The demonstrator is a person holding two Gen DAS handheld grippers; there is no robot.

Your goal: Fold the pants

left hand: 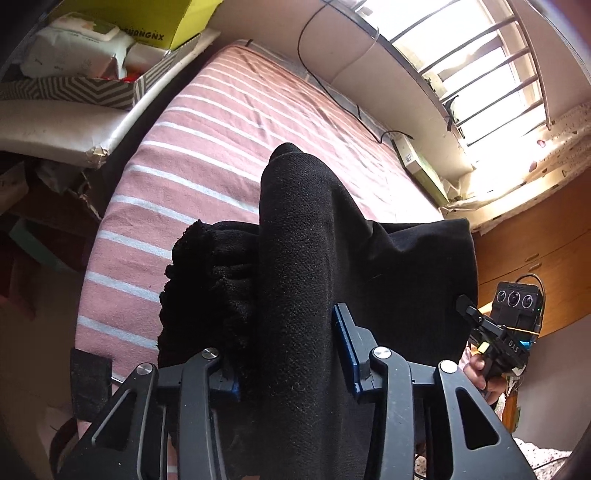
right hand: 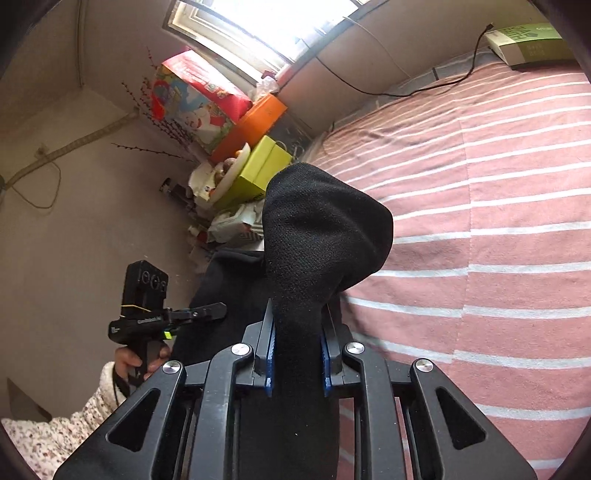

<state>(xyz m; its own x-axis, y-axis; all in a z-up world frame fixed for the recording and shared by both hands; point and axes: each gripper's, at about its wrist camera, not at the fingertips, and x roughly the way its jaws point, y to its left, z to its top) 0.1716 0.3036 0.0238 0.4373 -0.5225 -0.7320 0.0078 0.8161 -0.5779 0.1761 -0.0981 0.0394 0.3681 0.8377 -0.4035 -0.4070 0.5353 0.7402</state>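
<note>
both claws pinched folds of the black pants (left hand: 295, 258) above the striped bed (left hand: 207, 122). the left claw (left hand: 291, 354) view alone showed a ragged hem; the right claw (right hand: 297, 350) view showed stacked boxes (right hand: 236, 122).

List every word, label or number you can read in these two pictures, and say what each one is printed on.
"NANGNX", its start cut off: on the yellow box left of the bed.
"DAS": on the right gripper, seen from the left wrist.
White print on the green box at the bed's far edge: not readable.
Print on the red package and on the left gripper: too small.
</note>
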